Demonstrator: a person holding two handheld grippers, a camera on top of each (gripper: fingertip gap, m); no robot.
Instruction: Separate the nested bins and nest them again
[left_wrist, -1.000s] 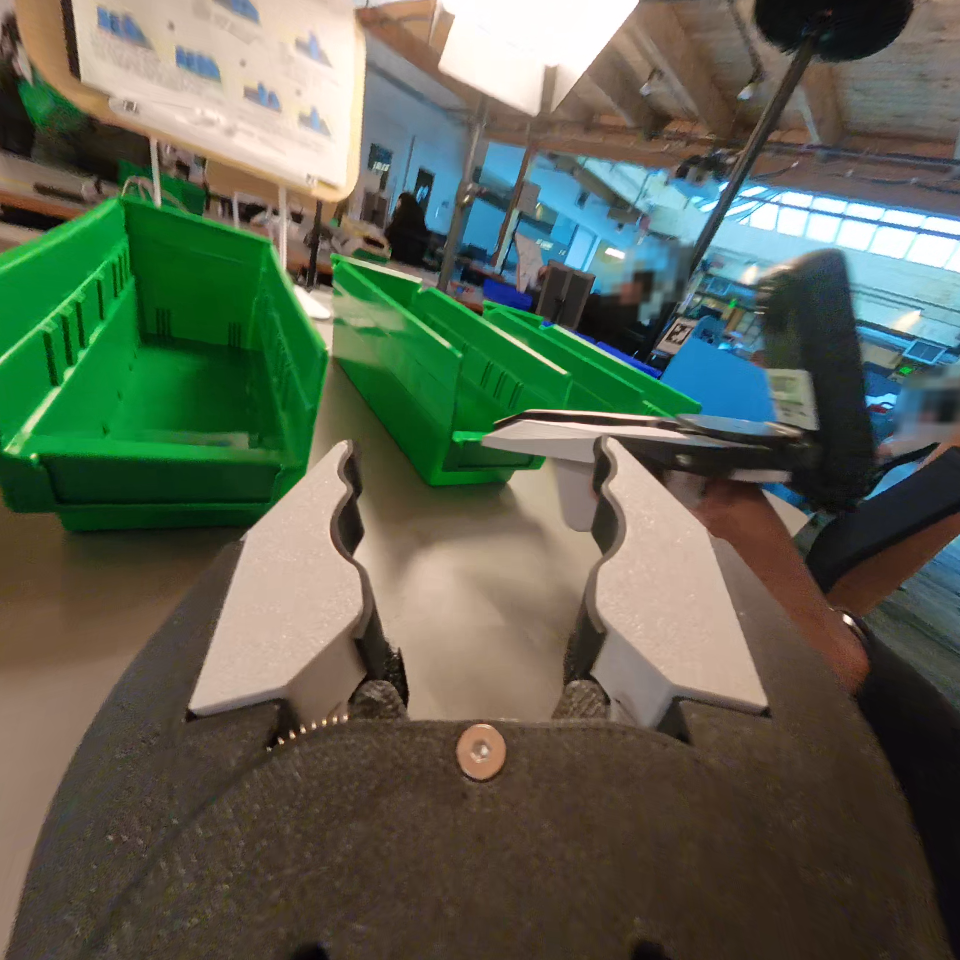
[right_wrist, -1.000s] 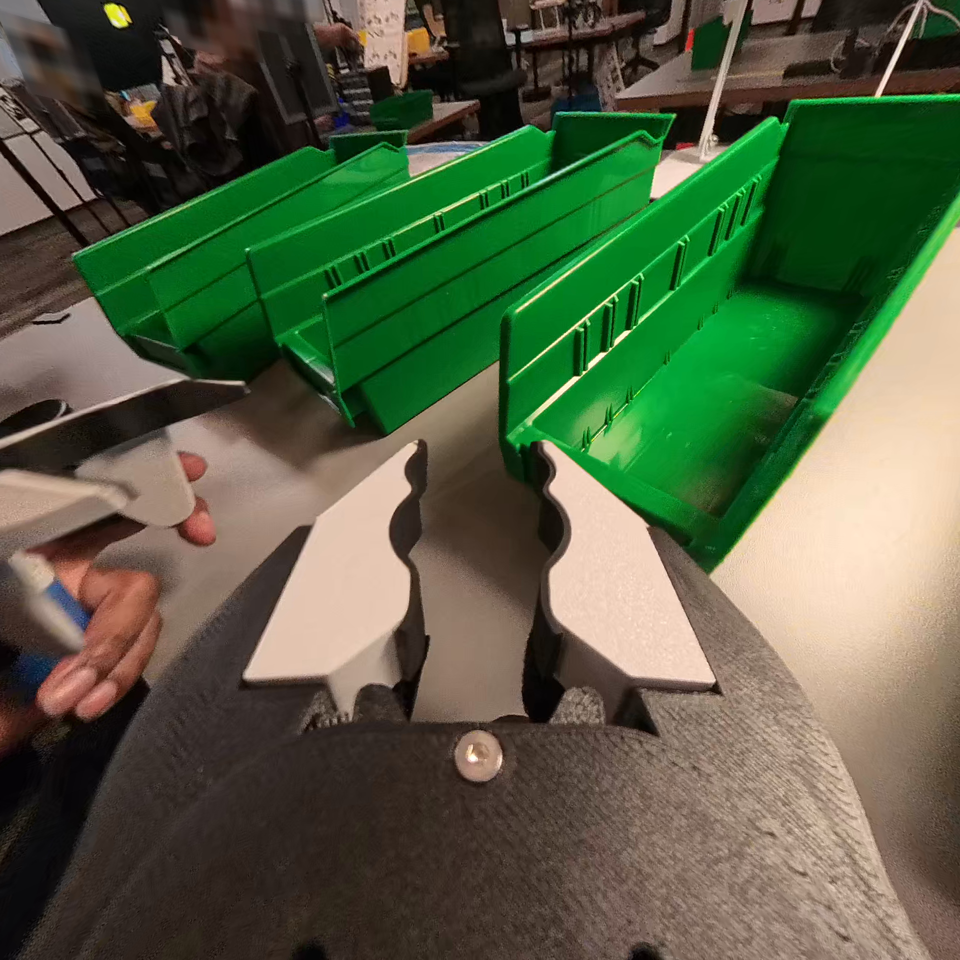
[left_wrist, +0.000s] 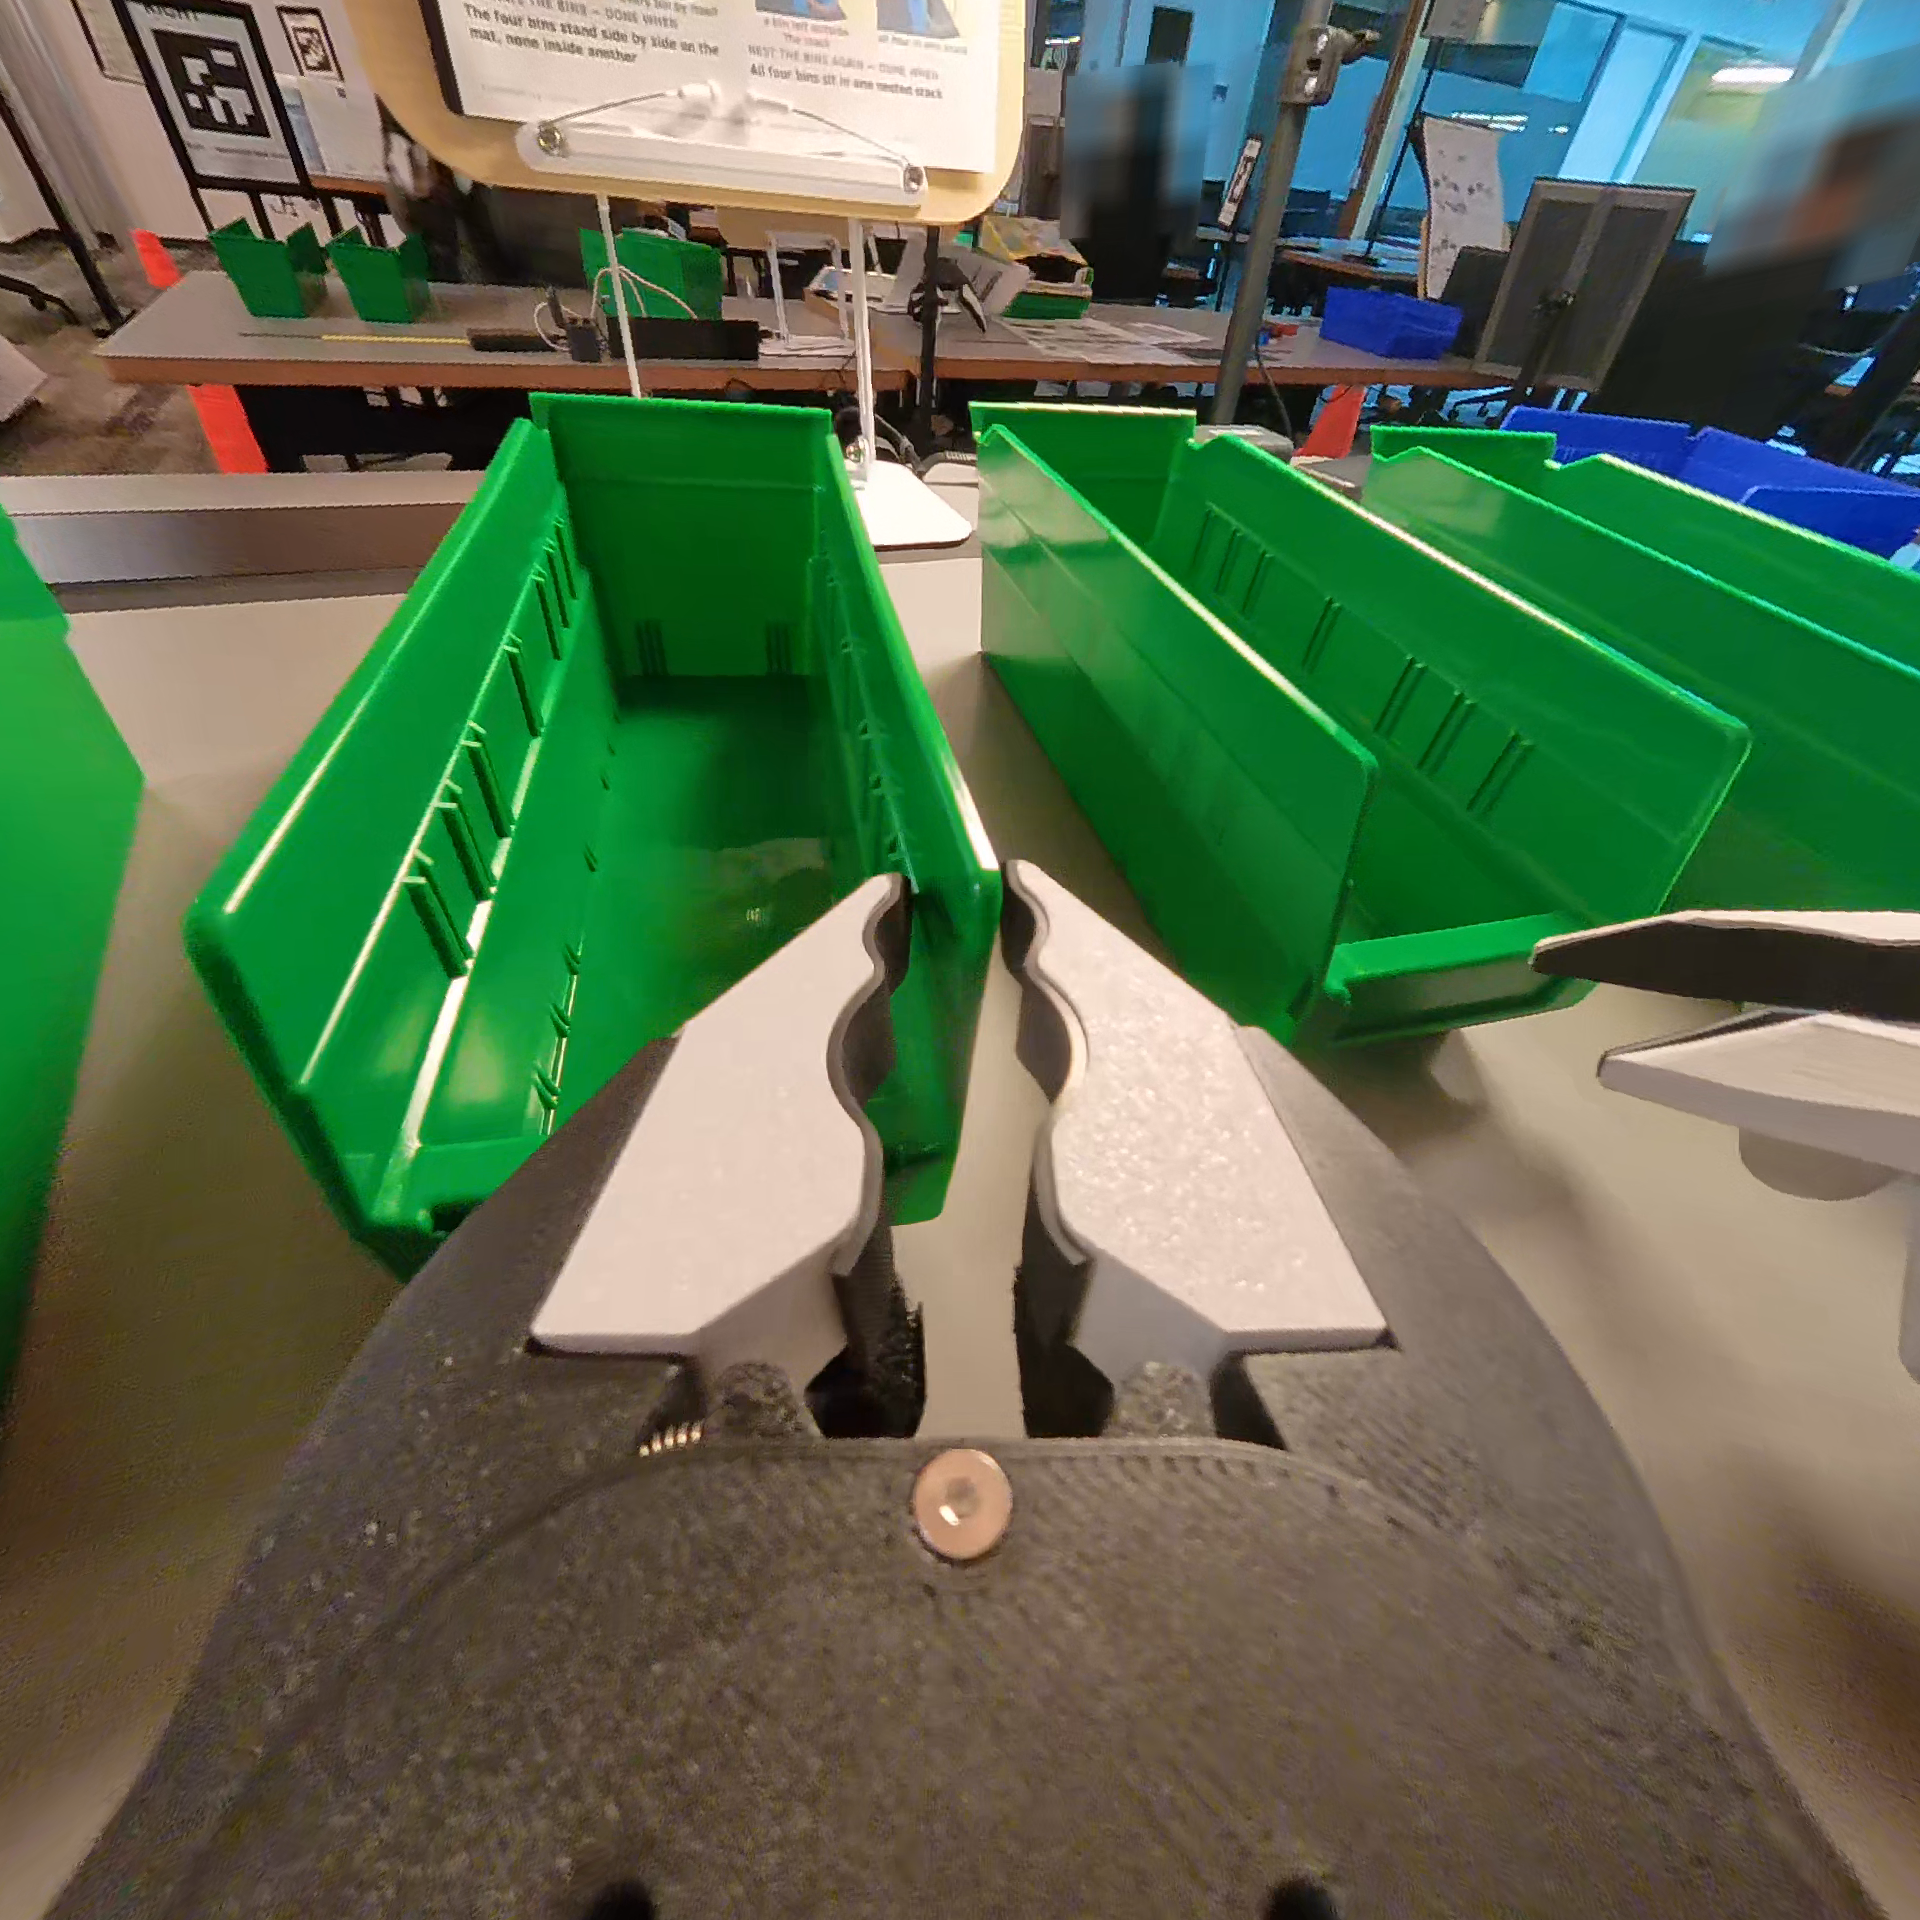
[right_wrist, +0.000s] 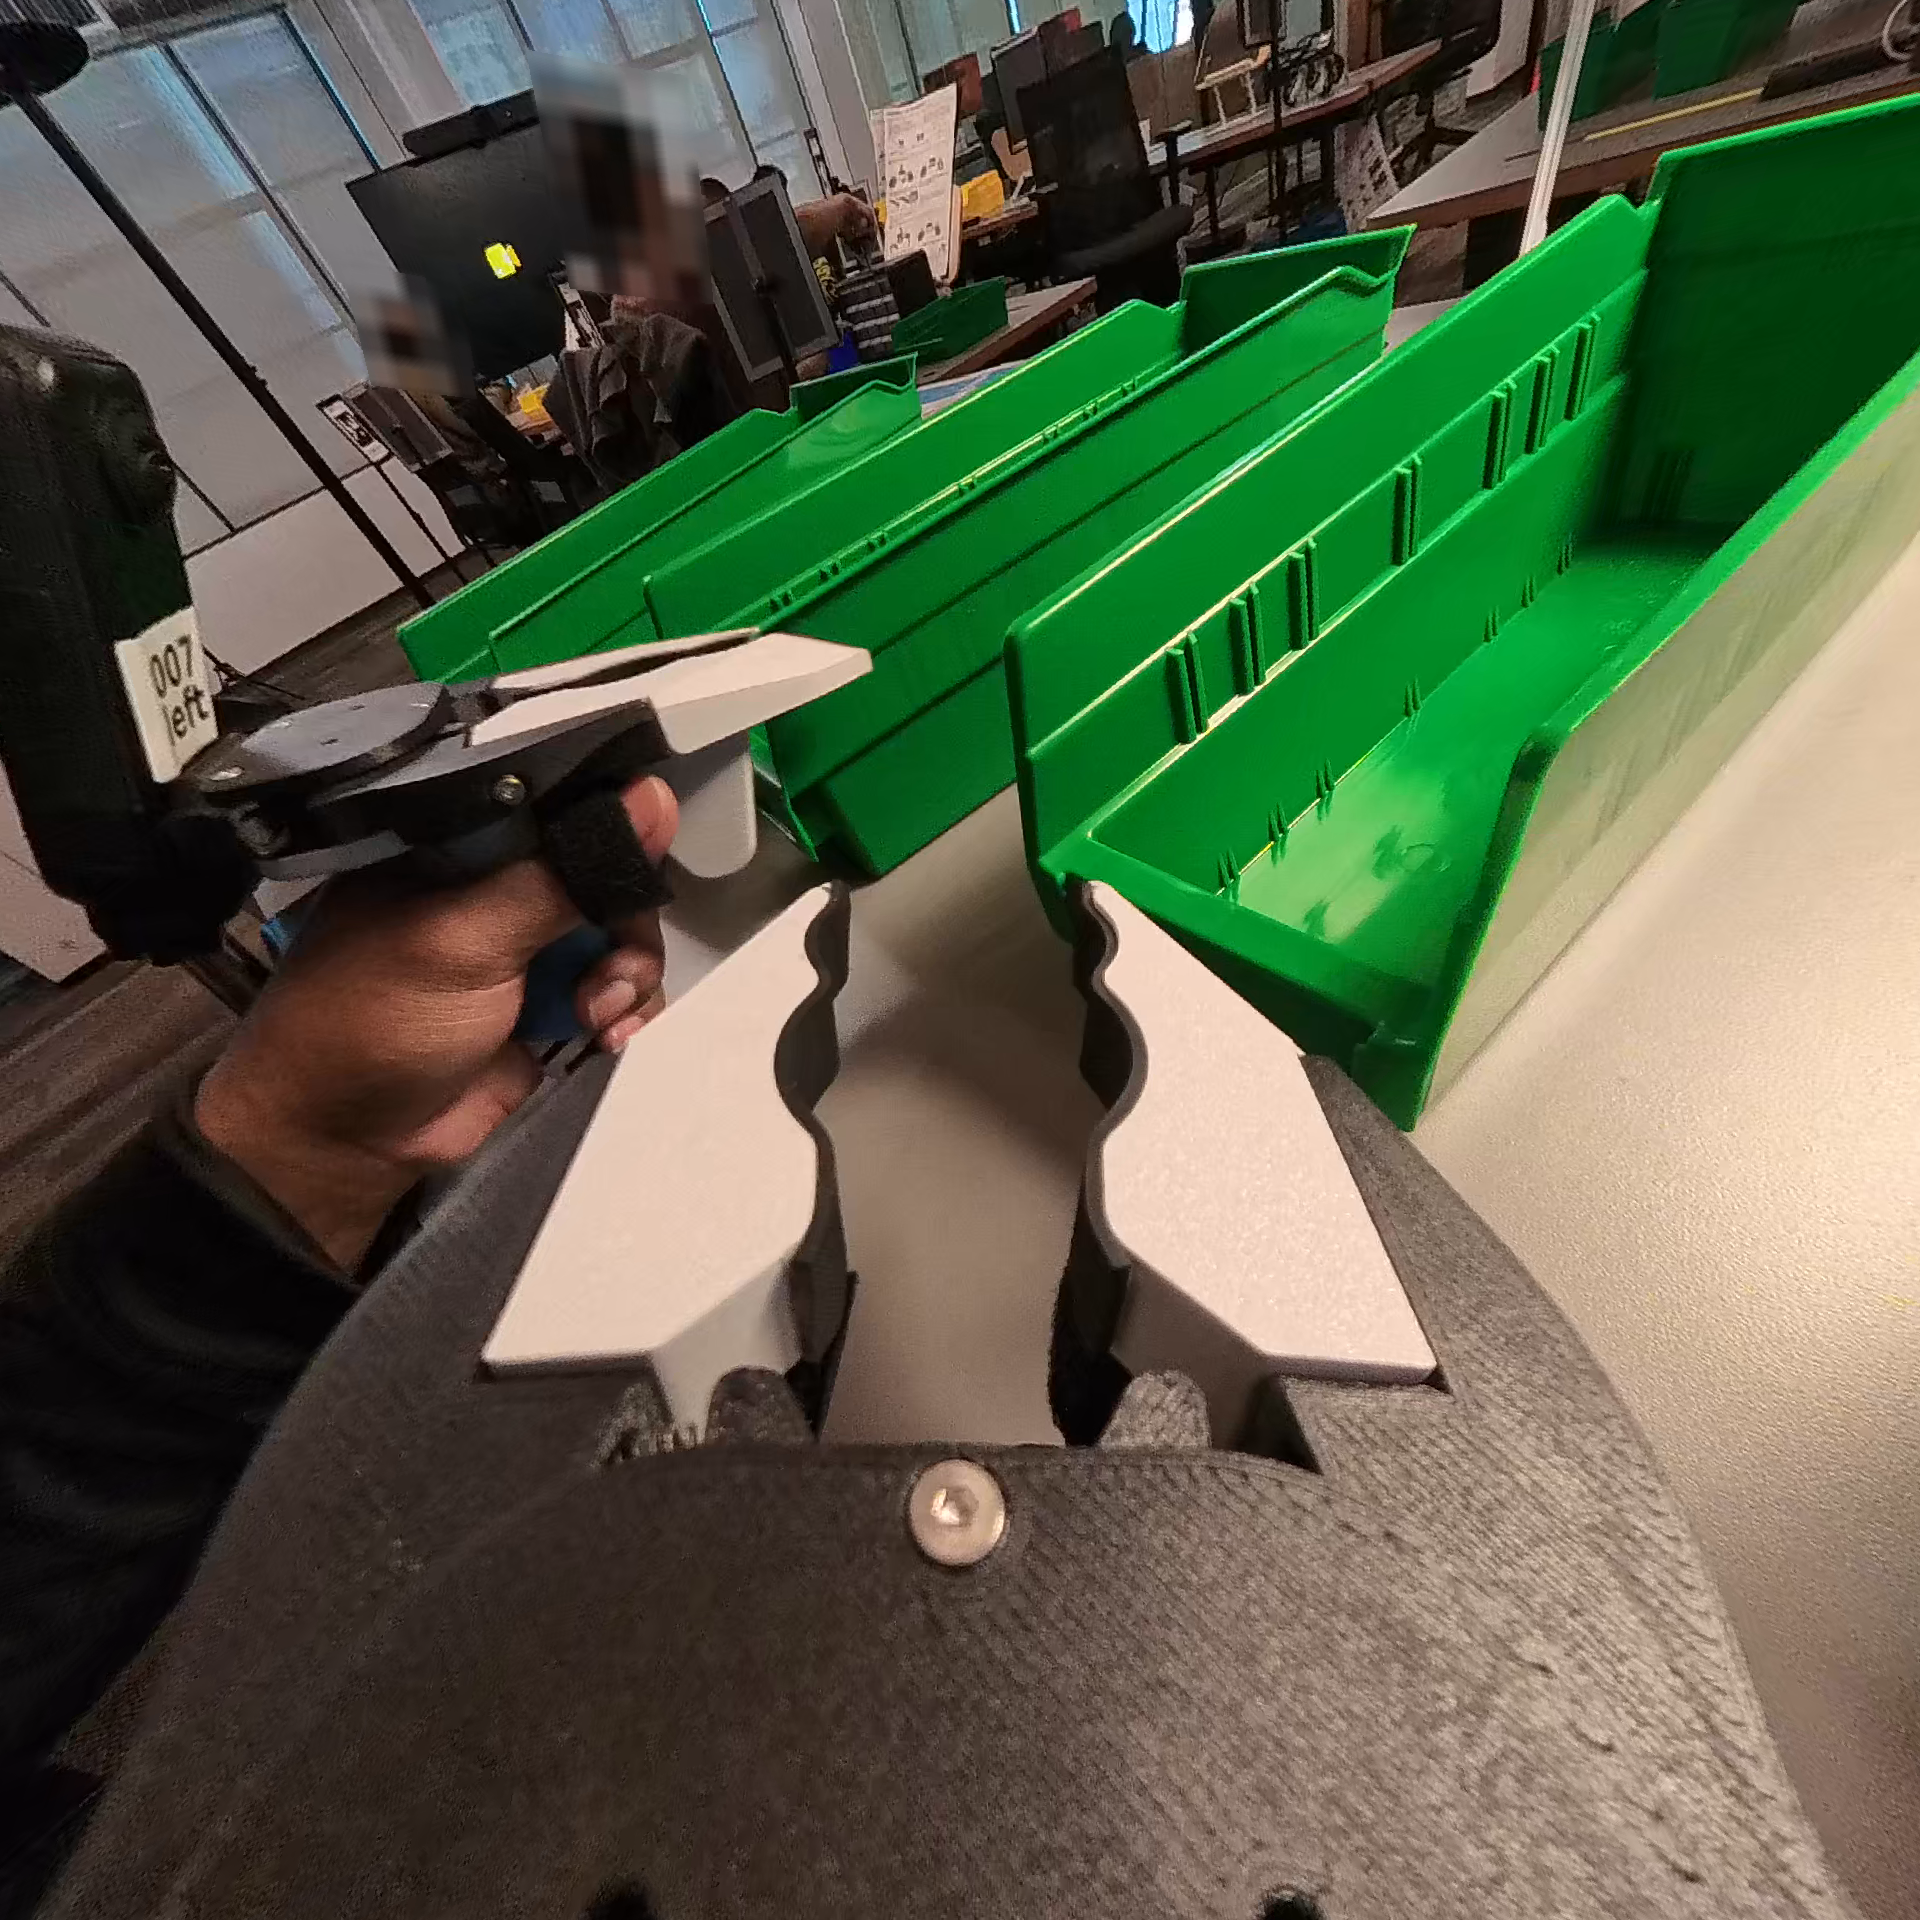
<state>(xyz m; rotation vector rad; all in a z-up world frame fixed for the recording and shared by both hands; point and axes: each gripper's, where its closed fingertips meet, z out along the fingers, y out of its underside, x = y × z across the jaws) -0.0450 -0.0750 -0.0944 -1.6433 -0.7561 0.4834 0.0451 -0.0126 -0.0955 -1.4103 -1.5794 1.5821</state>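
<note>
Four green bins side by side on the tabletop (left_wrist: 1507, 1299). My left tool (left_wrist: 951, 899) pinches the near bin (left_wrist: 665, 790)'s wall at 12 o'clock, for lifting; right tool (right_wrist: 956, 904) half-open, holding nothing.

Both grippers same build: coarse black textured body, two light-grey wedge fingers with wavy dark inner pads, one silver hex screw centred on the body. Left gripper (left_wrist: 951, 904) has a small coil spring showing by its left finger base. Right gripper (right_wrist: 956, 914) matches. Left hand (right_wrist: 416, 997): black strap over one finger, dark sleeve. White sticker on its black mount.
</note>
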